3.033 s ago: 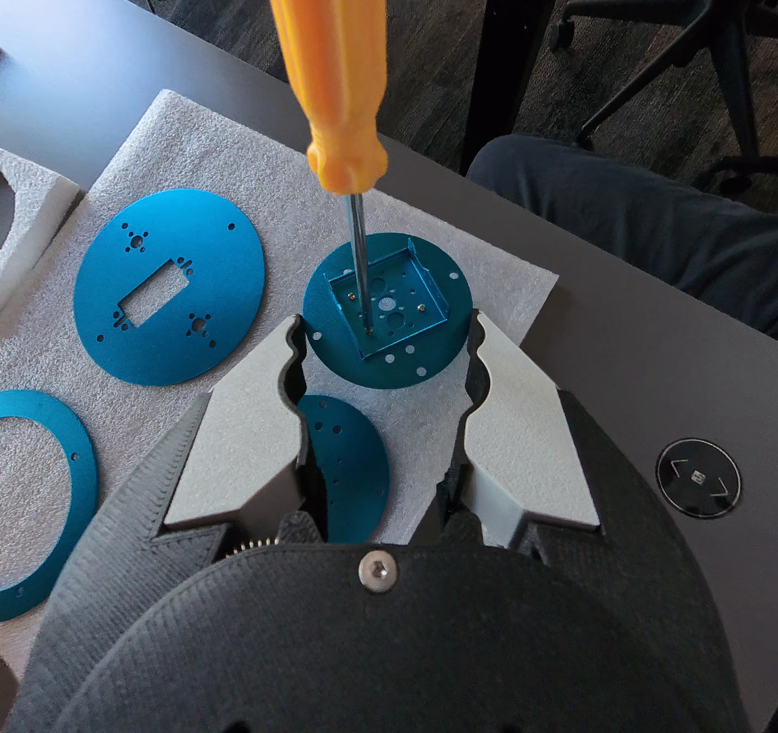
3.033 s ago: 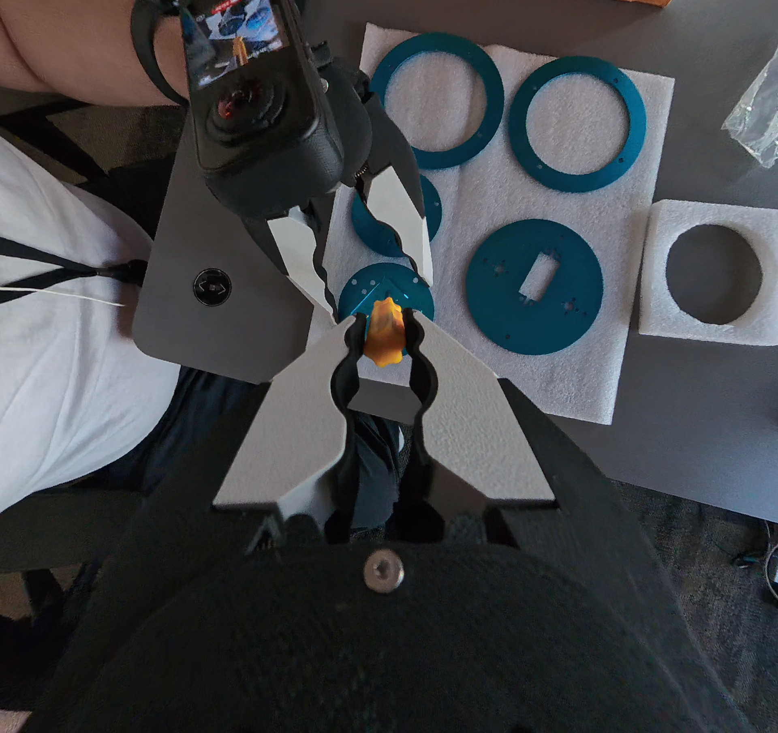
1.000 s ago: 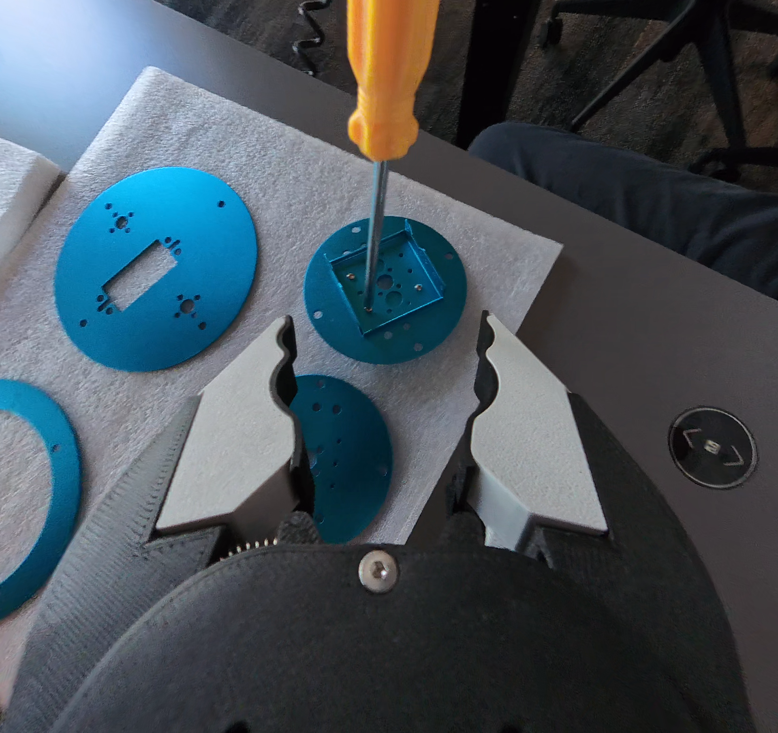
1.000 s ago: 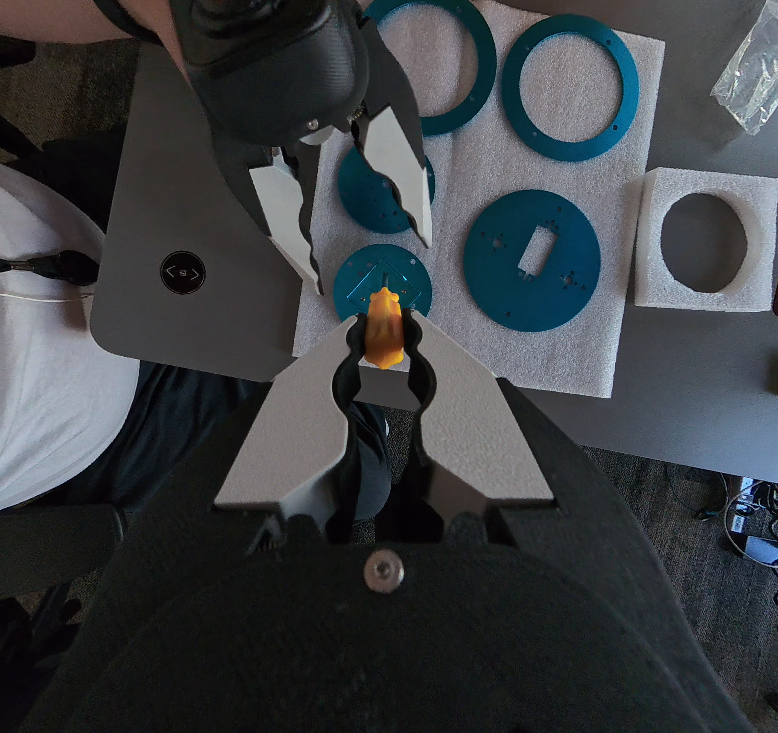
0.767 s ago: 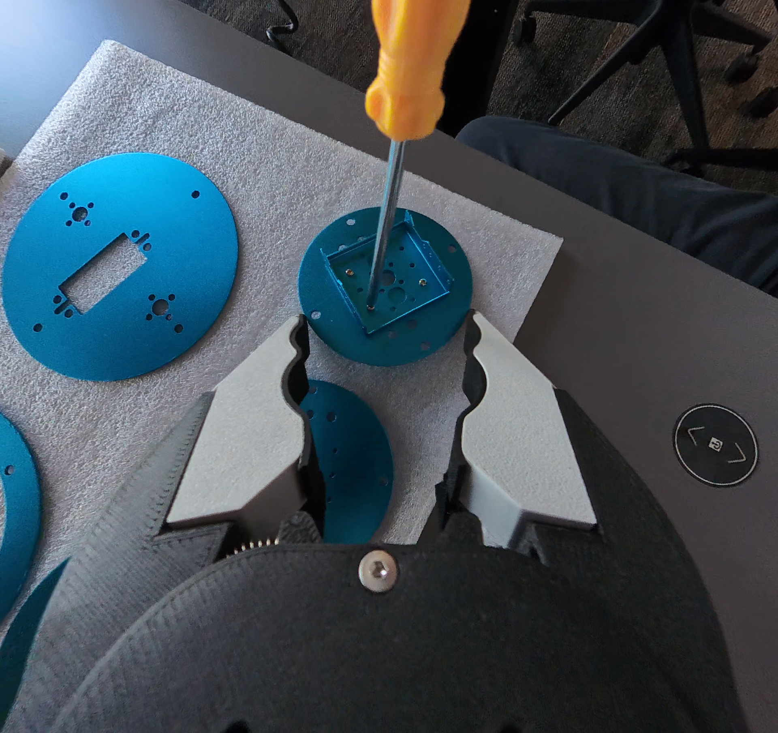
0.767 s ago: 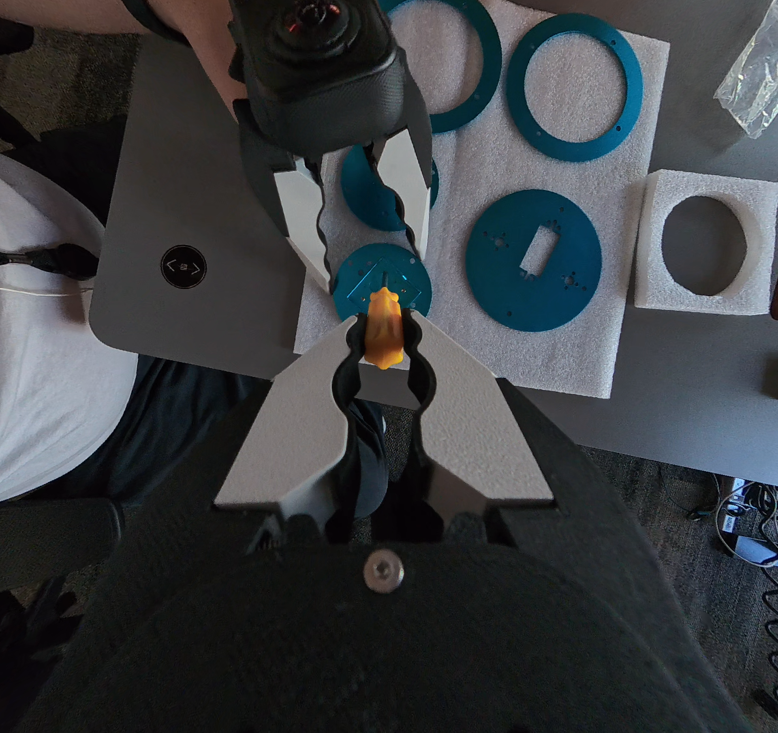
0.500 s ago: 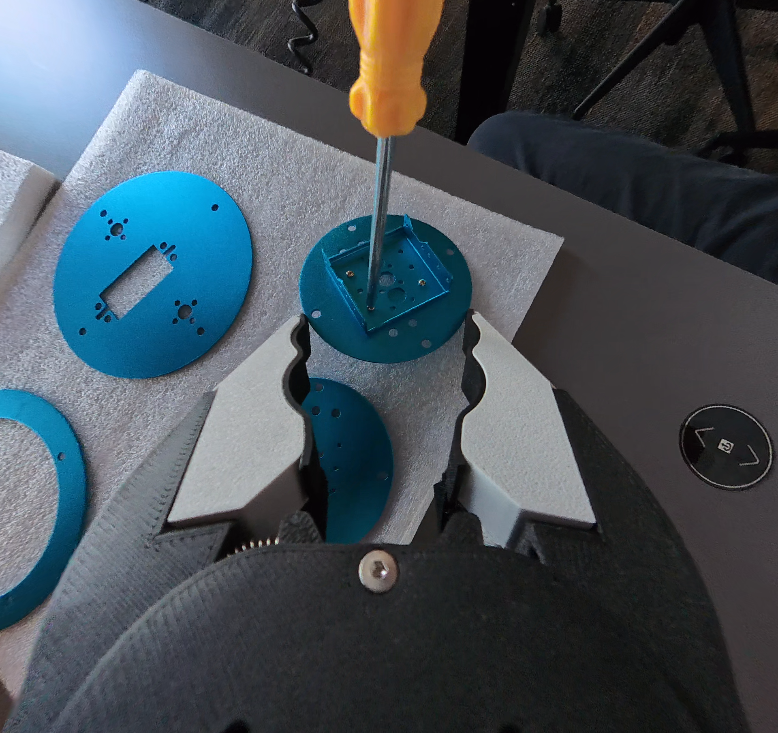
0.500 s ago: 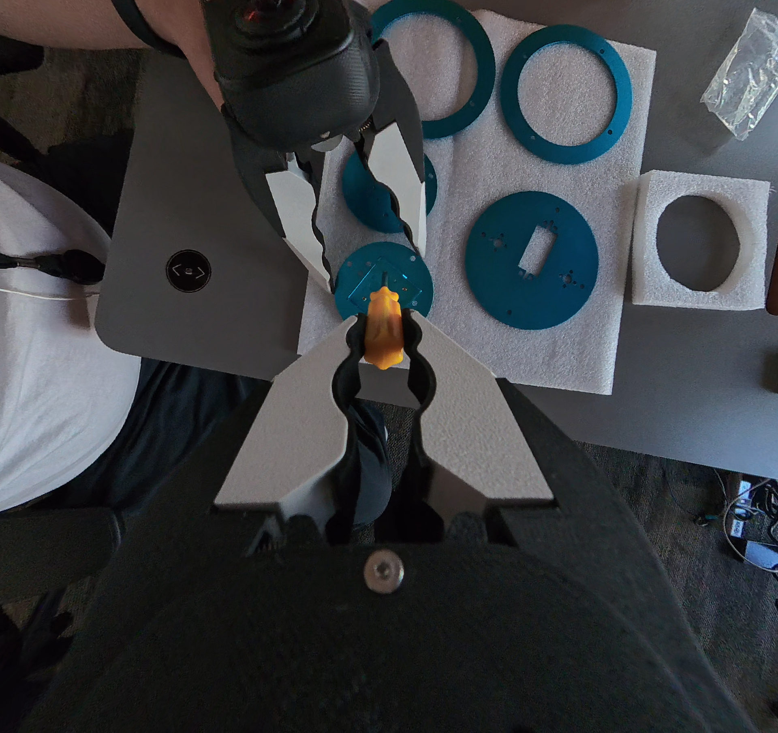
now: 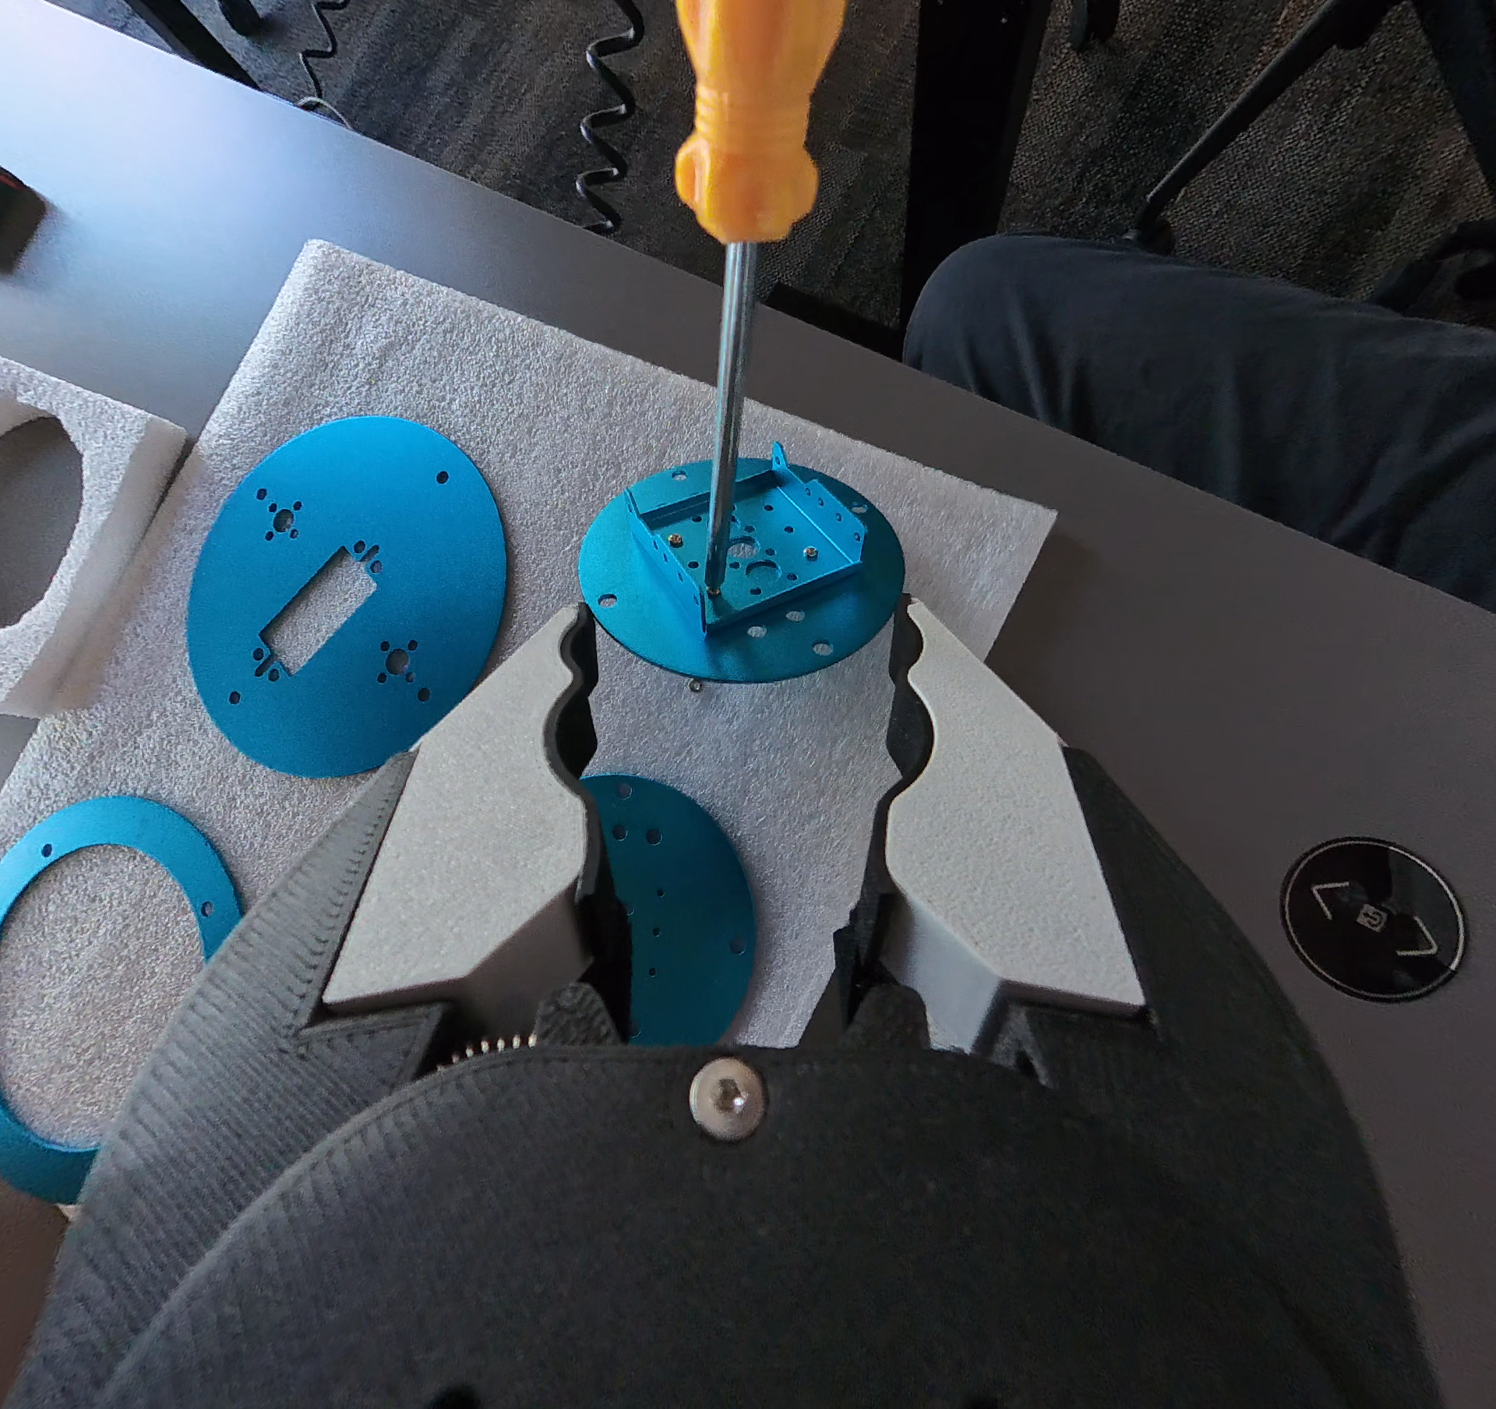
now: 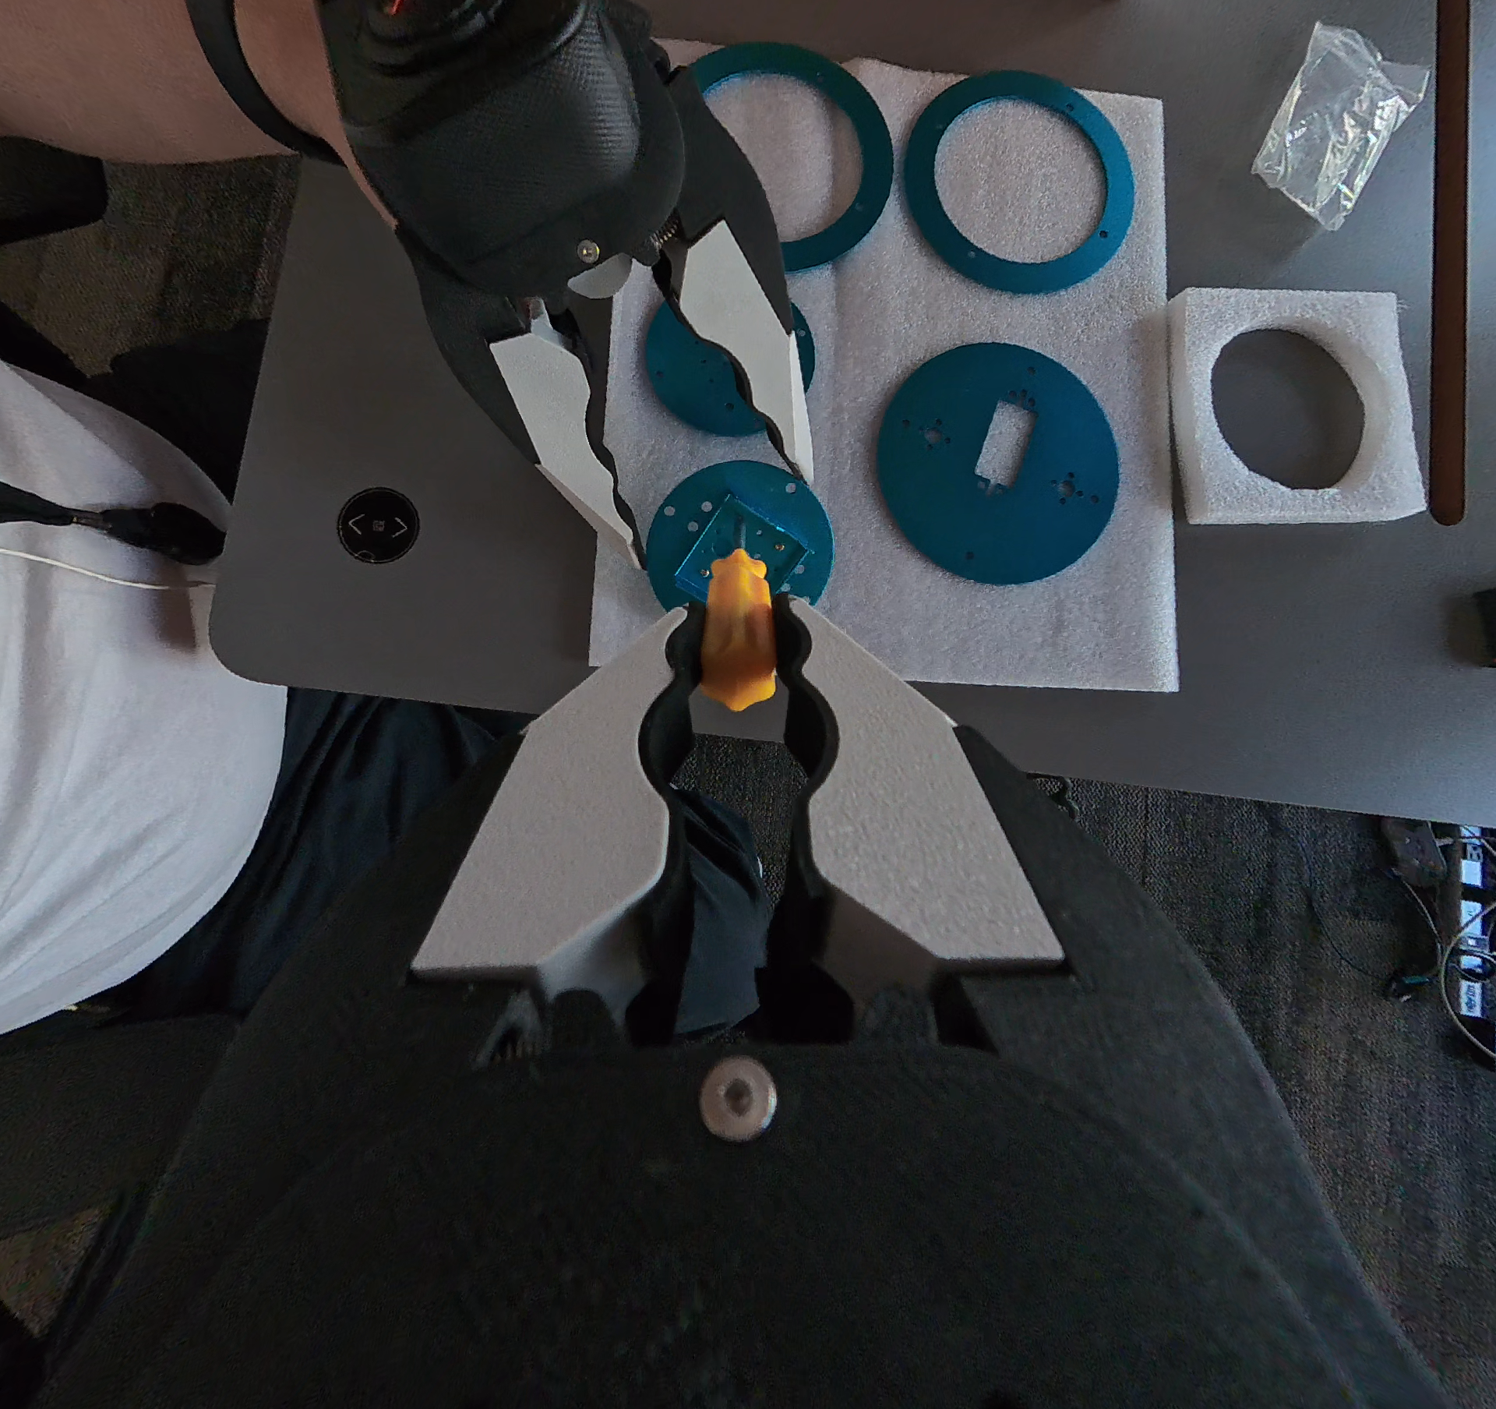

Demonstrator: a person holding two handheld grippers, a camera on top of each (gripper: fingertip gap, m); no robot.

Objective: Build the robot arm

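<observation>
A small blue disc (image 9: 777, 651) with a square blue bracket (image 9: 769, 552) on it lies on a white foam sheet (image 9: 486, 398). My left gripper (image 9: 742, 615) is shut on the disc, one fingertip on each side of its rim; it also shows in the right wrist view (image 10: 720, 512). My right gripper (image 10: 738, 614) is shut on the orange handle of a screwdriver (image 10: 737, 641). The screwdriver (image 9: 753, 75) stands nearly upright, its tip on a screw in the bracket's near left corner. A tiny metal part (image 9: 694, 686) lies on the foam just under the disc's near edge.
On the foam lie a large blue disc with a slot (image 9: 348, 593), a second small disc (image 9: 688, 909) and two blue rings (image 10: 1020, 180). A foam block with a hole (image 10: 1295, 407), a plastic bag (image 10: 1336, 123) and a round desk button (image 9: 1372, 917) are nearby. A person's leg (image 9: 1214, 398) is beyond the desk edge. Some 12 cm of space lies between my two pairs of fingers.
A second ago my left gripper was open and back from the disc; it came forward and closed on the rim. The screwdriver tip stayed on the same screw, its handle swaying slightly.
</observation>
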